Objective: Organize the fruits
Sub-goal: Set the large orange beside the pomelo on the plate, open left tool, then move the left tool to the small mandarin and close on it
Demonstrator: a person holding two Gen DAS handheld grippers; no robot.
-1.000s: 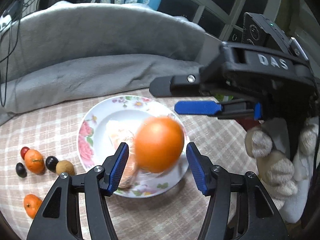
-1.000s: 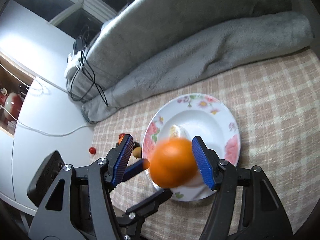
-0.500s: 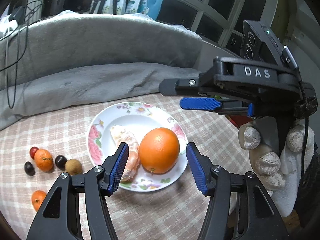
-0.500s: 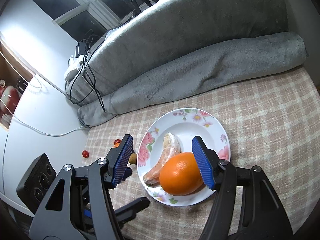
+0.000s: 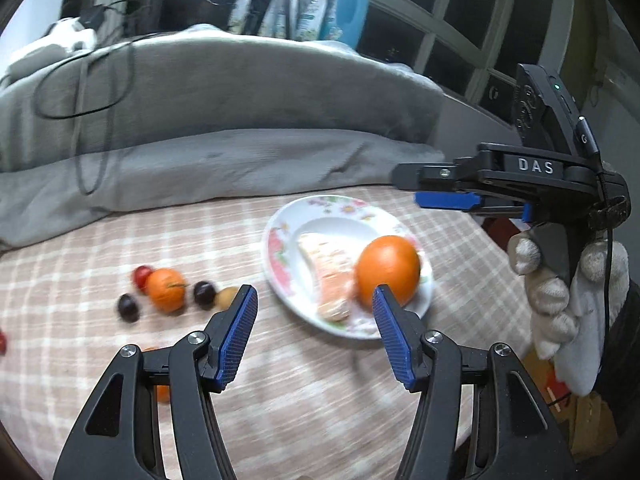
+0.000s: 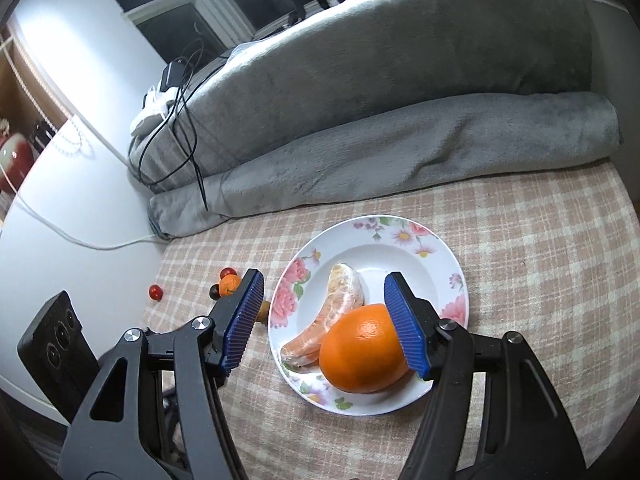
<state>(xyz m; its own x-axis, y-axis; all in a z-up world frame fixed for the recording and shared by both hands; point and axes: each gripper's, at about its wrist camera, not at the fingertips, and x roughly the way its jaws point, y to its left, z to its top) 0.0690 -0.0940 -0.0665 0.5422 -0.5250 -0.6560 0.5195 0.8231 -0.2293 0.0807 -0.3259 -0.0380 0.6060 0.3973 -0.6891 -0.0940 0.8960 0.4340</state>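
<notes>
A large orange (image 5: 387, 271) (image 6: 362, 350) lies on a white floral plate (image 5: 280, 256) (image 6: 416, 240) beside a peeled citrus piece (image 5: 329, 272) (image 6: 332, 316). Left of the plate lie small fruits: a mandarin (image 5: 165, 289) (image 6: 229, 283), dark grapes (image 5: 128, 308), a tan round fruit (image 5: 226, 297) and red cherry tomatoes (image 5: 140, 274) (image 6: 156, 292). My left gripper (image 5: 314, 336) is open and empty, above the cloth between the plate and the small fruits. My right gripper (image 6: 324, 320) is open and empty, above the plate's near side; it also shows in the left wrist view (image 5: 448, 200).
The fruits lie on a checked cloth (image 6: 540, 260). A rolled grey blanket (image 6: 400, 148) (image 5: 200, 168) borders it at the back, with cables (image 6: 188, 92) draped over it. A white wall (image 6: 60, 160) stands on the left. Another small orange fruit (image 5: 162, 394) lies under my left gripper.
The orange has dropped onto the plate and lies still. Both grippers have pulled back and risen; the left one has swung left toward the small fruits.
</notes>
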